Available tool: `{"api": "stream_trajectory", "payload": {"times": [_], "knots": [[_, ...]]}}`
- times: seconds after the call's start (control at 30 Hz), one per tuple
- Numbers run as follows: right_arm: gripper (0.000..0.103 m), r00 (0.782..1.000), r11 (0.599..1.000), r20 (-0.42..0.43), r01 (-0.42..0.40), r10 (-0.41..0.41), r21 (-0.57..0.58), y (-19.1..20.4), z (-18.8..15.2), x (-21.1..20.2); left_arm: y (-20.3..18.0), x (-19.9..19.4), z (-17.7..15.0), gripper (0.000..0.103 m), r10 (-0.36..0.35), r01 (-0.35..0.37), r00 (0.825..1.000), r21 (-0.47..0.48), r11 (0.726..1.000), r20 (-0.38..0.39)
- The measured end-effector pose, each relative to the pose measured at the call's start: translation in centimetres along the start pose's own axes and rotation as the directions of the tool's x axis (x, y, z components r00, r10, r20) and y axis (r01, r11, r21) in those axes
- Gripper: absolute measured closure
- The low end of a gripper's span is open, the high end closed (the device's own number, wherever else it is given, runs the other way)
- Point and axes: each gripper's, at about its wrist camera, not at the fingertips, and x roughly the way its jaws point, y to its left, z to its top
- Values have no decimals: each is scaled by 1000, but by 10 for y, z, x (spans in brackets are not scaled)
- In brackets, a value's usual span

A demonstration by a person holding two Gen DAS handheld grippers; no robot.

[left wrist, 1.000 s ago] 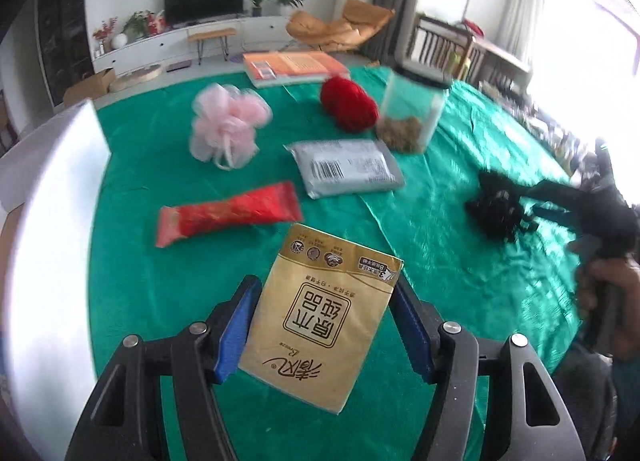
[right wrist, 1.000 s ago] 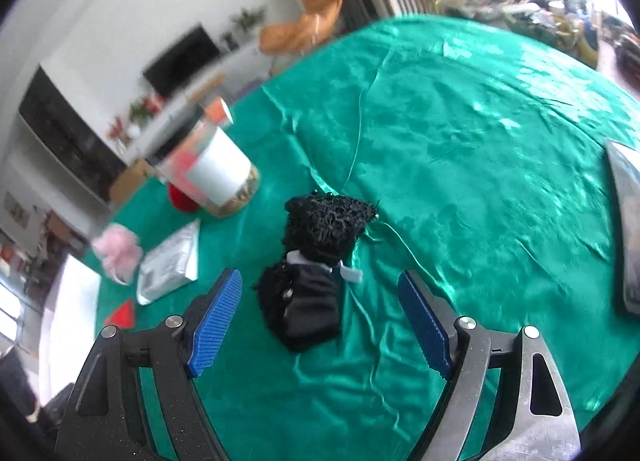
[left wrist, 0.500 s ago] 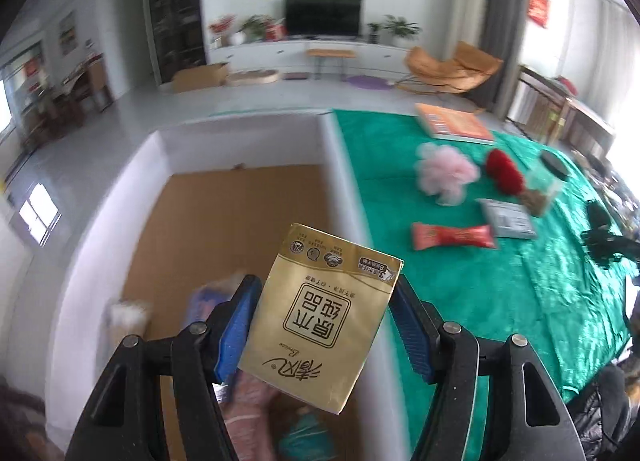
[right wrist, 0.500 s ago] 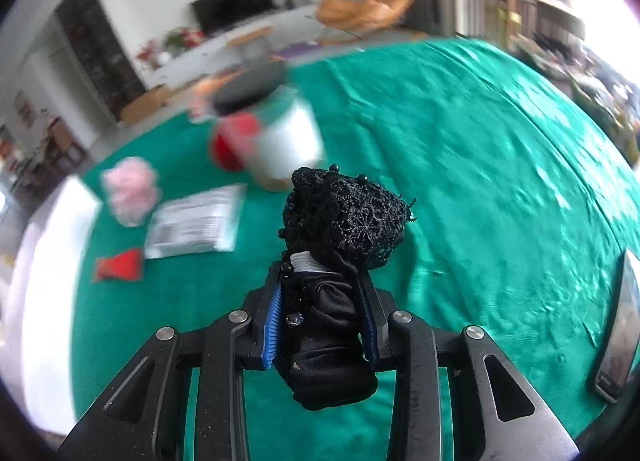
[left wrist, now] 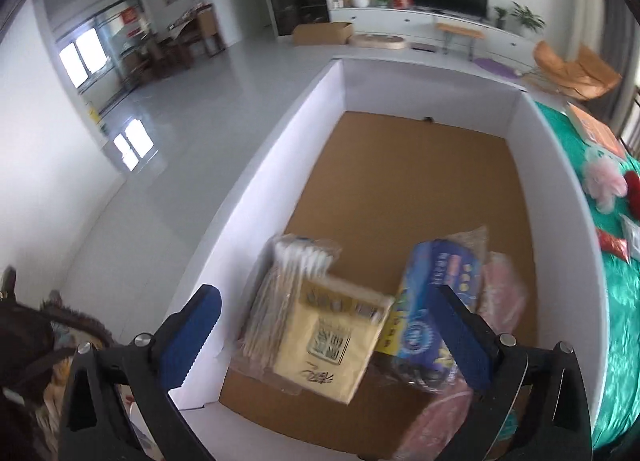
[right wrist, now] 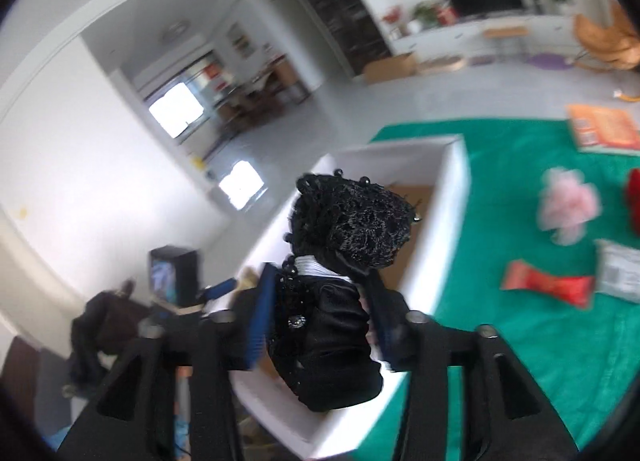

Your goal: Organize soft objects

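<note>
the left gripper (left wrist: 332,327) hangs over the large white-walled box with a brown cardboard floor (left wrist: 404,197), its two blue-padded fingers (left wrist: 196,321) spread wide apart with nothing between them. below the gap, inside the near end of the box, lies the flat golden-yellow paper pouch with printed characters (left wrist: 326,345); it looks blurred, so whether it has settled on the pile or is in the air i cannot tell. it overlaps a clear plastic pack of cotton swabs (left wrist: 288,293) on its left, and just beside it on the right lies a blue and yellow printed packet (left wrist: 432,293), with a pinkish soft pack in clear wrap (left wrist: 500,293) against that one. the far half of the box floor shows bare cardboard.

the right gripper (right wrist: 320,321) is clamped on the black soft bundle with a lacy beaded top and satin lower part (right wrist: 340,261); the blue pads press it from both sides, the lace part standing up above the fingers. the bundle is held in front of the near wall of the same white box (right wrist: 452,197), which sits on the table covered in shiny green cloth (right wrist: 520,341).

on the cloth to the right of the box lie a fluffy pink mesh puff (right wrist: 568,205), a long red snack wrapper (right wrist: 544,287), a grey foil pouch (right wrist: 620,273) just beside it, a red woolly object (right wrist: 634,197) at the frame edge, and an orange book (right wrist: 604,133) farther back.
</note>
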Motion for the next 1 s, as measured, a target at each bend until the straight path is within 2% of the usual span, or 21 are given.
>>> {"api": "stream_trajectory", "payload": {"times": [0.07,0.13,0.23,0.3,0.37,0.4,0.43,0.47,0.53,0.63,0.73,0.77,0.9,1.0], "knots": [[27,999,999,-26,38,-38,-11,-4,-10,11,6,3,-4,0,-5,5,1000,-39,999,-4],[27,991,991,9,133,-133,-29,-21,-25,5,4,0,-5,0,-24,25,1000,-64,998,20],[27,945,946,41,324,-324,-4,-72,-47,-14,-5,-16,-4,0,-104,109,992,-69,992,77],[27,876,878,59,479,-479,10,-117,-68,-27,-22,-33,-1,0,-181,186,976,-36,982,121],[27,761,763,67,646,-645,8,-164,-93,-41,-54,-54,-1,0,-264,263,951,28,964,160],[27,694,695,48,719,-719,16,-191,-107,-47,-71,-63,-3,0,-301,294,938,66,954,172],[27,645,645,24,763,-764,38,-214,-120,-56,-89,-73,-6,0,-337,322,924,108,940,179],[27,619,618,9,783,-785,73,-234,-129,-65,-111,-83,-11,0,-377,353,909,155,923,179],[27,590,586,15,798,-807,139,-261,-141,-96,-151,-96,-22,0,-439,398,884,234,887,158],[26,520,521,52,835,-852,177,-271,-167,-119,-215,-97,-47,0,-514,473,856,318,822,55],[27,537,526,22,816,-843,241,-276,-166,-127,-274,-77,-73,0,-518,504,853,343,793,-57],[27,536,523,16,816,-844,246,-278,-166,-127,-290,-62,-79,0,-507,504,857,348,791,-90],[27,540,520,-23,822,-842,232,-282,-170,-121,-322,-25,-93,0,-425,427,900,382,820,-95],[24,558,533,-28,805,-829,261,-286,-174,-128,-331,-7,-92,0,-392,386,918,382,840,-66]]}}
